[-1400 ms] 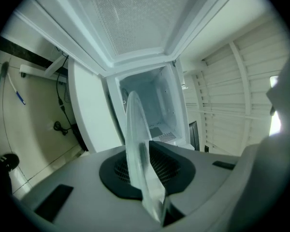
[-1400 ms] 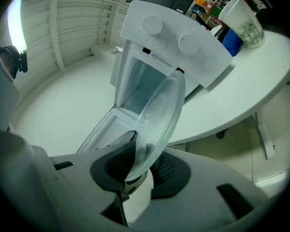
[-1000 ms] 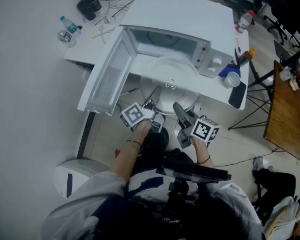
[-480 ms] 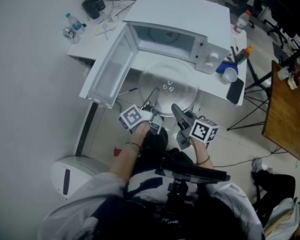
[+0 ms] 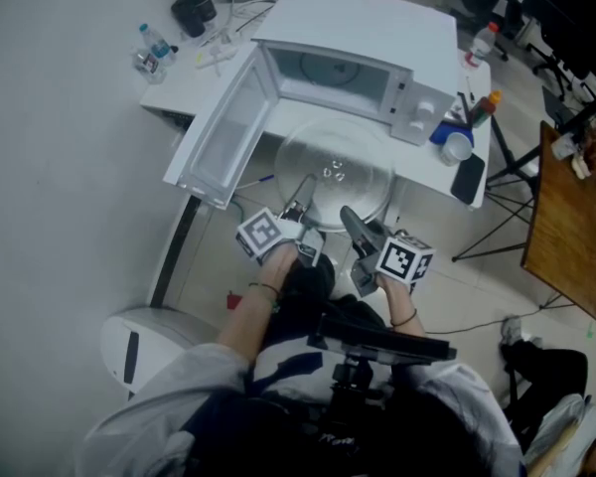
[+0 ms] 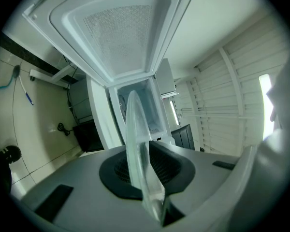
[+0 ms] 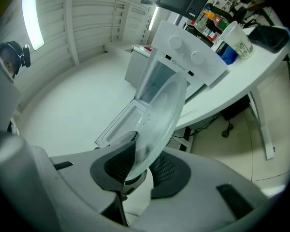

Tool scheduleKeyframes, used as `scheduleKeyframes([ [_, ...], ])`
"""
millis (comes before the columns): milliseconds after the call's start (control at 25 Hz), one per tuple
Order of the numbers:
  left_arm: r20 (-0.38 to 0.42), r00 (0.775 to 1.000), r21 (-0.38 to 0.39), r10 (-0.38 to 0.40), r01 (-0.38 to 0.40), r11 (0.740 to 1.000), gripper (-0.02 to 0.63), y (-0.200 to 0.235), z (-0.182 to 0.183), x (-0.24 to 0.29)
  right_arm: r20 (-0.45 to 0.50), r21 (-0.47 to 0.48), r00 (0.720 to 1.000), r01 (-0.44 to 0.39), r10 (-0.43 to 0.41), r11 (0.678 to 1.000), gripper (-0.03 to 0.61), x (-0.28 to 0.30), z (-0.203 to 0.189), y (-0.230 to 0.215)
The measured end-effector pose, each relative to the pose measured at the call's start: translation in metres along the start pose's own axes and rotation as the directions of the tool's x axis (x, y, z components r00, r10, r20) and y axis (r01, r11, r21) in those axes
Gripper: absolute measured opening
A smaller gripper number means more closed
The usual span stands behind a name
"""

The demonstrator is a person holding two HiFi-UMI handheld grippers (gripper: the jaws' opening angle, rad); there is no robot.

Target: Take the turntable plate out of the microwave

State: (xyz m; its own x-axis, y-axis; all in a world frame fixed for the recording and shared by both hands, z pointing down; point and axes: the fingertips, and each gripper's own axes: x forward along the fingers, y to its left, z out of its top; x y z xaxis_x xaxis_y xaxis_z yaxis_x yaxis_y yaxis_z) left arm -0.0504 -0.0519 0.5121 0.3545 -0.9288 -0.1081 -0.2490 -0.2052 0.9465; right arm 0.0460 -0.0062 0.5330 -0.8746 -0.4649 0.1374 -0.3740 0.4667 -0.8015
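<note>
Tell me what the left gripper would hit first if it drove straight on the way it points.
The left gripper is shut on the plate rim, so the plate would go along. Ahead lies the open microwave: probably its cavity first, though depth is unclear.

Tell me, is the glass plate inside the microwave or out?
Out. The glass plate hangs in front of the microwave, beside its open door, with the left gripper and right gripper shut on its near edge.

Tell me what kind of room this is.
Probably an office or lab workspace rather than a home kitchen: the microwave sits on a white desk beside water bottles, and a cluttered wooden desk stands nearby.
</note>
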Motion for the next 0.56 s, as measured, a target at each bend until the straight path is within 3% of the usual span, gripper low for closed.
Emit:
scheduleKeyframes([
  [400,0.011,1.0,0.01,-0.027,0.026,1.0,0.034,-0.01,-0.003,-0.006,-0.01,-0.004,1.0,-0.005,0.005,1.0,0.092,-0.006,-0.007,0.002],
  [560,0.006,1.0,0.026,0.001,-0.001,1.0,0.034,-0.005,-0.004,-0.01,-0.021,0.011,1.0,-0.022,0.022,1.0,0.093,-0.007,-0.014,-0.001],
])
